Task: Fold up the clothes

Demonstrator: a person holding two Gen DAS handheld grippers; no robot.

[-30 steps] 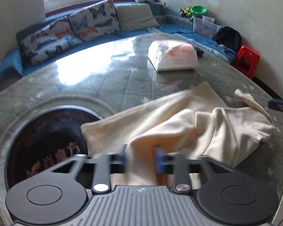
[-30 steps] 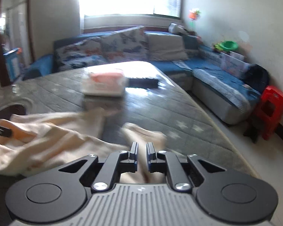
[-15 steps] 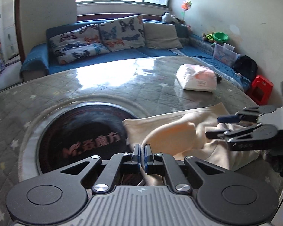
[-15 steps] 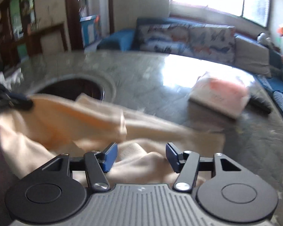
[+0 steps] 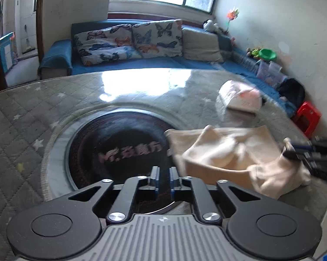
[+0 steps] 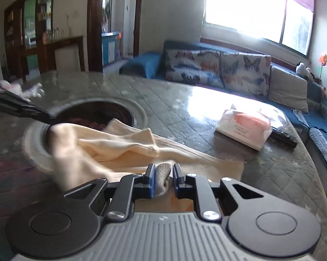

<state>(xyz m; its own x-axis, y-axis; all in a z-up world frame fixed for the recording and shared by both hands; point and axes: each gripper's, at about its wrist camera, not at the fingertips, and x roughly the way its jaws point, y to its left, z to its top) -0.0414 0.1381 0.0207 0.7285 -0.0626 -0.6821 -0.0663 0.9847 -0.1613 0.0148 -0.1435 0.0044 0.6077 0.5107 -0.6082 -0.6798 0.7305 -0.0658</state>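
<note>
Left tongs above the dark round inset of the quilted surface, jaws parting, nothing between them. Cream garment rumpled just right of the inset, one corner overlapping its rim. Right tongs closing on a bunched fold of that cloth. Tissue pack farther right, well apart.

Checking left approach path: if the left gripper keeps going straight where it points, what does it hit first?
Probably the dark round inset in the table, dead ahead of the left gripper. Its fingers are opening with nothing between them; the cream garment lies off to the right.
</note>
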